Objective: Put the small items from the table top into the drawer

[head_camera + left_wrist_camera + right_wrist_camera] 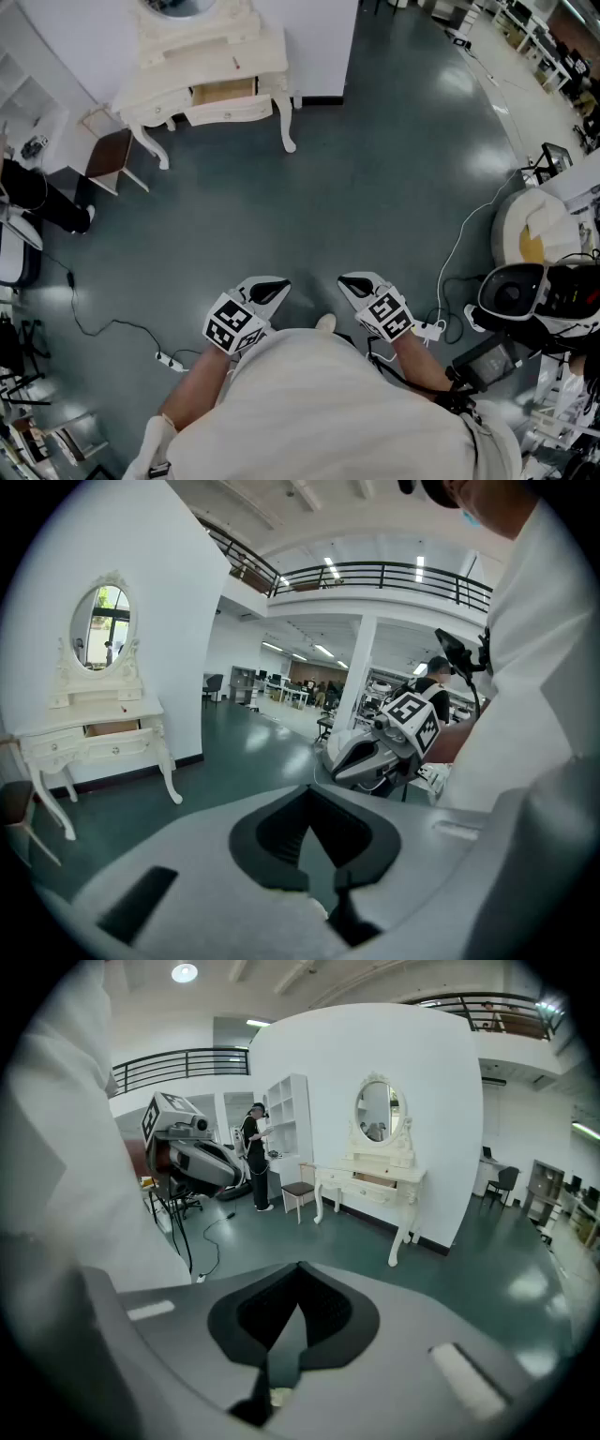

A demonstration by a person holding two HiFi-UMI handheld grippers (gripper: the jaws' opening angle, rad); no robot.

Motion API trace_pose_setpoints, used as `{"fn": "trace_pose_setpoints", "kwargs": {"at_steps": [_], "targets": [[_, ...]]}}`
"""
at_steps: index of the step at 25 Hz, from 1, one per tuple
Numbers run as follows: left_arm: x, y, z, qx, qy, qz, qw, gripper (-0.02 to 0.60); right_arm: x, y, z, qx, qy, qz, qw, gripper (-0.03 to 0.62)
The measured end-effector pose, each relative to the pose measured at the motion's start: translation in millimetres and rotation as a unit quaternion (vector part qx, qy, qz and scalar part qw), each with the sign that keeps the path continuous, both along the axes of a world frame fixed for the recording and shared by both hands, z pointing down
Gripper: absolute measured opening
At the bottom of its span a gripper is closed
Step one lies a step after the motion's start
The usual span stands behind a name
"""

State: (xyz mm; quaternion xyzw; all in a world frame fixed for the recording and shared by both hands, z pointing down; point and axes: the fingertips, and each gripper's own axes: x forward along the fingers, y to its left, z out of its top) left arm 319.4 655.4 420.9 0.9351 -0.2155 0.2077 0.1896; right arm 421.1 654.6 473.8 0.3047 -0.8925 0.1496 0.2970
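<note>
The white dressing table (211,52) stands far off against the wall, its middle drawer (225,91) pulled open. A small reddish item (236,64) lies on its top; other items are too small to tell. My left gripper (277,287) and right gripper (349,281) hang side by side close to my body, over the dark floor, both shut and empty. In the left gripper view the table (94,738) and its mirror (101,625) are at the left, and the right gripper (361,759) is at centre right. The right gripper view has the table (370,1183) ahead and the left gripper (202,1164) at left.
A brown stool (108,155) stands left of the table. A cable (112,328) and power strip (171,360) lie on the floor at my left. Equipment and a white bag (525,234) crowd the right. A person (255,1157) stands by white shelves (291,1119).
</note>
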Motion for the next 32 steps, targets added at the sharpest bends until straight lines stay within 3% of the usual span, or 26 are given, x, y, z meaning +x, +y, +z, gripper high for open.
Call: {"fn": "trace_pose_setpoints", "kwargs": {"at_steps": [4,10,21,26,32], "targets": [[-35,6,-10,0.013,0.009,-0.002,0.9999,0.002,-36,2,-4,0.009,0.005,-0.003,1.000,0.000],[-120,26,-9,0.023,0.024,-0.038,0.9987,0.001,-114,11,-4,0.018,0.017,-0.033,0.999,0.000],[-235,37,24,0.000,0.034,-0.109,0.9935,0.000,-221,14,18,-0.006,0.030,-0.091,0.995,0.000],[-246,-2,32,-0.005,0.038,-0.139,0.9895,0.002,-230,-34,28,-0.020,0.020,-0.104,0.994,0.002],[-253,-87,35,-0.023,0.022,-0.159,0.9868,0.002,-255,-142,32,-0.023,-0.002,-0.127,0.992,0.032]]}}
